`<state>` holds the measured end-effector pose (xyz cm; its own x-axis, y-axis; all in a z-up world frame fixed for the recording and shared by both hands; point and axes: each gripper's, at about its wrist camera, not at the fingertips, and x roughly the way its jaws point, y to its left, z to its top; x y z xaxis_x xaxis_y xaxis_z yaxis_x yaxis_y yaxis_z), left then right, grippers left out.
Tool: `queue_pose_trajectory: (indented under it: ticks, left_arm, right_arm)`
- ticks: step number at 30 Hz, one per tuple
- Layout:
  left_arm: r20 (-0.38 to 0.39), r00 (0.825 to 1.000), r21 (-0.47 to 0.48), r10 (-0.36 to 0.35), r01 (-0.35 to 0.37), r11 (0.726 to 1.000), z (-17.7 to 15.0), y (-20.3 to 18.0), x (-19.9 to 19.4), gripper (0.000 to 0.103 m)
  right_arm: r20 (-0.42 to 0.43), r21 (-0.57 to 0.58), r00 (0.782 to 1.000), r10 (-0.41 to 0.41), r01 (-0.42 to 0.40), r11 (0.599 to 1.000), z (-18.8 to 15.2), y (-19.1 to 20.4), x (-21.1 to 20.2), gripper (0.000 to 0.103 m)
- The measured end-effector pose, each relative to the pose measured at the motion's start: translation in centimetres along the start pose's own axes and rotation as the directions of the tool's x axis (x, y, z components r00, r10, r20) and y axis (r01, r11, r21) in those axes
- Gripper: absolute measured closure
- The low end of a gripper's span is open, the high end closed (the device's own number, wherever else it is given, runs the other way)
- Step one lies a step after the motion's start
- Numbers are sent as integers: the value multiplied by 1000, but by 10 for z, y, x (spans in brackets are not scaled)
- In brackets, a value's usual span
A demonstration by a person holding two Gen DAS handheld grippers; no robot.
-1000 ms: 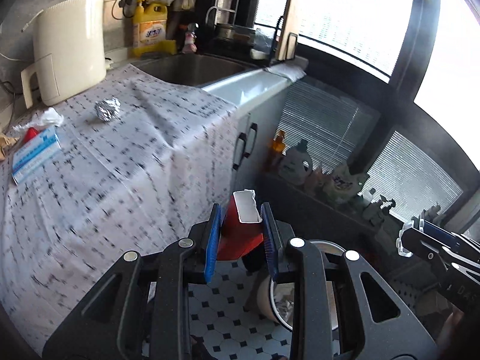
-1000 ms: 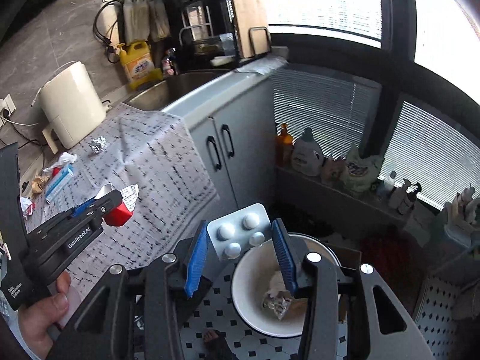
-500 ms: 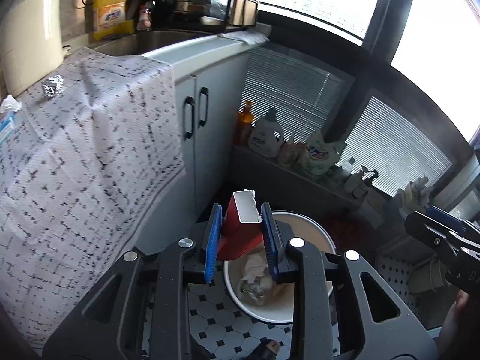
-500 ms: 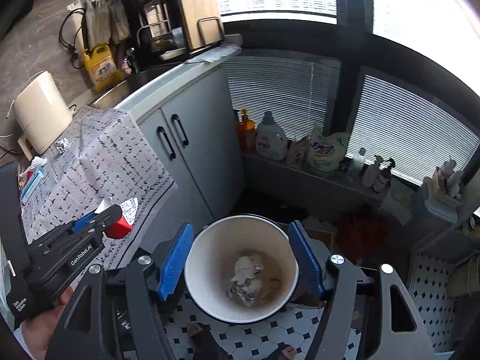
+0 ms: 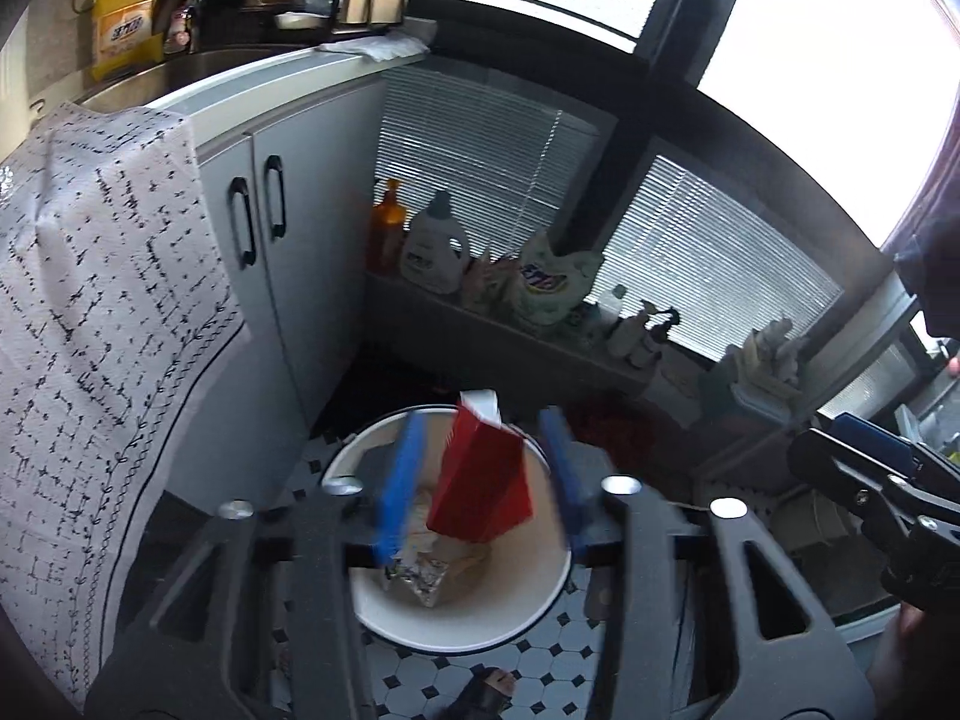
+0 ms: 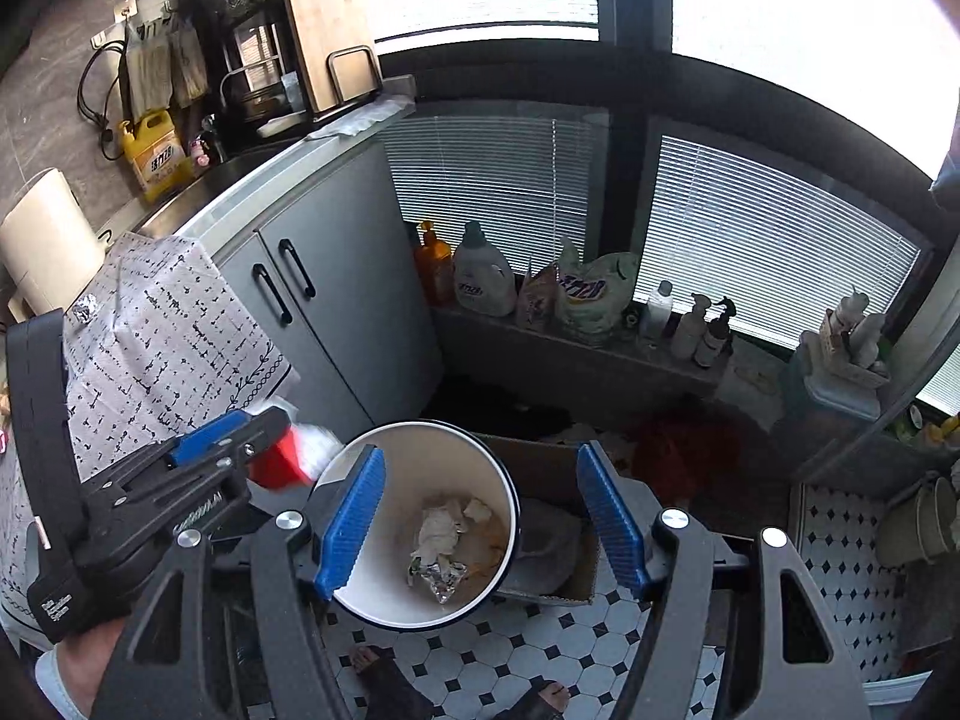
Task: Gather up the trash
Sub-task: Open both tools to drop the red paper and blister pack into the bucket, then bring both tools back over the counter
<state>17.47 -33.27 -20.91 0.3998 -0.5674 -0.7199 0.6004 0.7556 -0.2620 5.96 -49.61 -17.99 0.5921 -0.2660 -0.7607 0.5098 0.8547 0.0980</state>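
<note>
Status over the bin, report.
Left hand-held gripper opening, red carton loose between jaws above white bin. Right hand-held gripper open, empty. Nothing blocking.

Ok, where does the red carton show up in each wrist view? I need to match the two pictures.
Left wrist: the red carton is at lower centre, between the opening pads of the left gripper, clear of both, over the white bin.
Right wrist: the carton is a red and white blur at lower left, just beyond the left gripper's tip, beside the bin's rim.
Shared landmark: the white bin with crumpled foil inside.
</note>
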Motion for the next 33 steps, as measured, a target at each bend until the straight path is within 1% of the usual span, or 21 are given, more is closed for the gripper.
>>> queue_pose_trajectory:
  ticks: [3, 4, 6, 8, 10, 11, 12, 14, 15, 17, 20, 22, 24, 26, 29, 31, 33]
  left_arm:
    - [21, 1000, -5, 0, 0, 1000, 4, 1, -8, 34]
    - [22, 1000, -7, 6, -6, 1000, 5, 4, -10, 32]
    - [32, 999, -20, 26, -25, 999, 8, 12, -17, 24]
    - [43, 998, -37, 46, -44, 998, 11, 22, -25, 19]
    - [58, 995, -58, 79, -75, 995, 16, 35, -37, 14]
    - [62, 994, -60, 88, -84, 995, 18, 39, -41, 10]
    - [74, 992, -56, 105, -101, 993, 21, 45, -49, 9]
    - [98, 983, -56, 158, -153, 987, 25, 54, -61, 9]
    - [111, 977, -70, 183, -176, 982, 27, 61, -69, 9]
    - [125, 972, -102, 201, -189, 977, 31, 76, -83, 9]
    - [156, 955, -131, 253, -234, 963, 33, 97, -105, 9]
    - [187, 933, -161, 307, -279, 947, 34, 112, -123, 9]
    - [205, 917, -189, 341, -304, 934, 33, 128, -138, 9]
    - [213, 906, -214, 365, -321, 923, 32, 143, -149, 9]
    - [231, 871, -251, 434, -377, 891, 27, 168, -171, 9]
    - [236, 861, -273, 450, -386, 881, 24, 182, -183, 9]
    - [234, 841, -301, 488, -415, 859, 19, 199, -196, 9]
  right_arm:
    - [10, 9, 1000, -2, 2, 1000, 3, 0, -2, 33]
    - [14, 10, 1000, 2, -2, 1000, 4, 2, -2, 32]
    - [20, 7, 1000, 15, -15, 1000, 7, 7, -3, 31]
    - [27, 0, 999, 31, -31, 1000, 9, 12, -5, 30]
    - [38, -13, 998, 52, -52, 999, 13, 23, -7, 27]
    - [47, -20, 997, 61, -60, 998, 14, 28, -9, 22]
    - [59, -27, 996, 70, -68, 997, 17, 35, -11, 18]
    - [78, -42, 993, 92, -89, 995, 20, 48, -16, 14]
    - [82, -48, 991, 103, -100, 994, 22, 53, -17, 12]
    - [92, -70, 988, 128, -122, 990, 27, 71, -20, 9]
    - [101, -100, 981, 163, -153, 983, 32, 95, -23, 8]
    - [101, -123, 976, 191, -178, 976, 35, 114, -24, 8]
    - [102, -144, 971, 218, -202, 969, 38, 133, -26, 8]
    - [99, -165, 965, 243, -225, 960, 40, 151, -27, 8]
    - [93, -196, 956, 278, -256, 946, 40, 178, -29, 8]
    - [88, -219, 950, 301, -276, 936, 39, 197, -31, 8]
    - [78, -237, 944, 322, -296, 925, 39, 215, -31, 8]
